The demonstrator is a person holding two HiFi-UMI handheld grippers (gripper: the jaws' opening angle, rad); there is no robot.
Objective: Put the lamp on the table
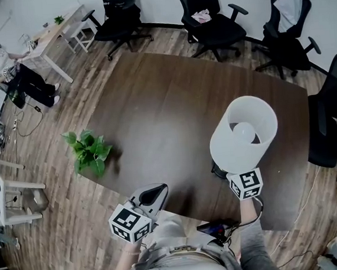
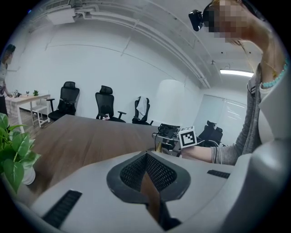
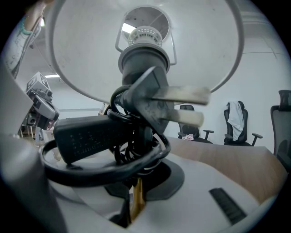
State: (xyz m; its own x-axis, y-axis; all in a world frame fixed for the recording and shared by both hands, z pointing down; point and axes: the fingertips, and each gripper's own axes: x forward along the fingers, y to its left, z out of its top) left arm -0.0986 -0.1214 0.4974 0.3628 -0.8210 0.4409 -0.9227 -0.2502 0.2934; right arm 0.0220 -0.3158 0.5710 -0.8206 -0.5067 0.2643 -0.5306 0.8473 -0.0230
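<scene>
The right hand-held gripper (image 3: 135, 191) has its jaws pressed nearly together, pinching the lamp (image 1: 243, 131) low down, where the black cord (image 3: 104, 170) is wound around the stem. It cannot be told whether the pads bear on the stem itself or on the cord. The left hand-held gripper (image 2: 146, 175) is closed on nothing and hangs near the person's body, off the worktop (image 1: 166, 114). The main risk is judged to be tipping. The hold is narrow and low while the wide white shade sits high, so the lamp could swing or twist in the jaws if it is moved sharply. A grip on cord alone could also slip. The loose loops and the power adapter (image 3: 91, 136) could drop under the base and leave it rocking. Letting go before the base sits flat could topple it towards the near edge. The lamp rises straight up from the right hand-held gripper, roughly upright, with the shade directly above the jaws. It stands over the near right part of the worktop, close to the person's edge and well apart from the potted plant (image 1: 88, 150) at the left edge. No view settles whether its base touches the worktop.
</scene>
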